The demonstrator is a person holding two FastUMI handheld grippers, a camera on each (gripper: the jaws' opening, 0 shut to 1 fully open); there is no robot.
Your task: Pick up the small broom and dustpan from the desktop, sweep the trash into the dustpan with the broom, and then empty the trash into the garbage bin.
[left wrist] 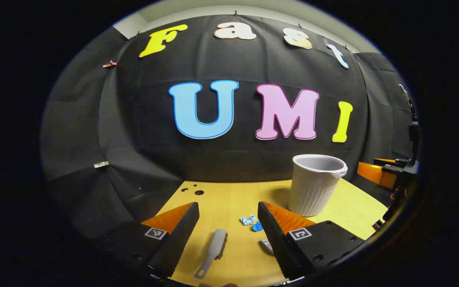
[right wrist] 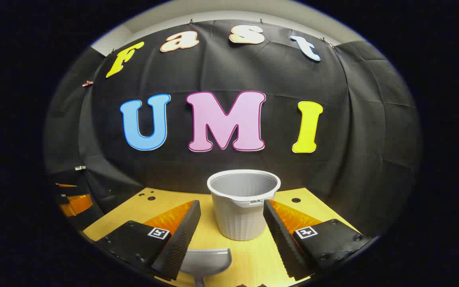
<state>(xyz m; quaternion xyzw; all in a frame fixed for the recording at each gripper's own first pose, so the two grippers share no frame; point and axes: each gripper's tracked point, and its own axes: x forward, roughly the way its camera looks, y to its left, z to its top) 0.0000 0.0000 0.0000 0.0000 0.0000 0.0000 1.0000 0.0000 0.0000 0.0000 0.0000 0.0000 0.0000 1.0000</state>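
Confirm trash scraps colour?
Blue, crumpled trash scraps on the desktop, clearest in the left gripper view.

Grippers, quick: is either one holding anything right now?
Left gripper: open, holding nothing; the broom lies on the desk between its fingers.
Right gripper: open, holding nothing; the dustpan lies below.

Quick count of what's on the desktop (left wrist: 221, 207): one small broom (left wrist: 212, 252), lying flat near the front edge. One dustpan (right wrist: 205, 261), also by the front edge; in the left gripper view just a corner of it pokes out. One garbage bin (right wrist: 243, 205), standing upright toward the back edge. Trash: two little blue crumpled scraps (left wrist: 252, 223), sitting right next to each other between the broom and the bin. Three small dark holes (left wrist: 191, 189) near the back left corner, plus one more hole (right wrist: 295, 200) near the back right corner.
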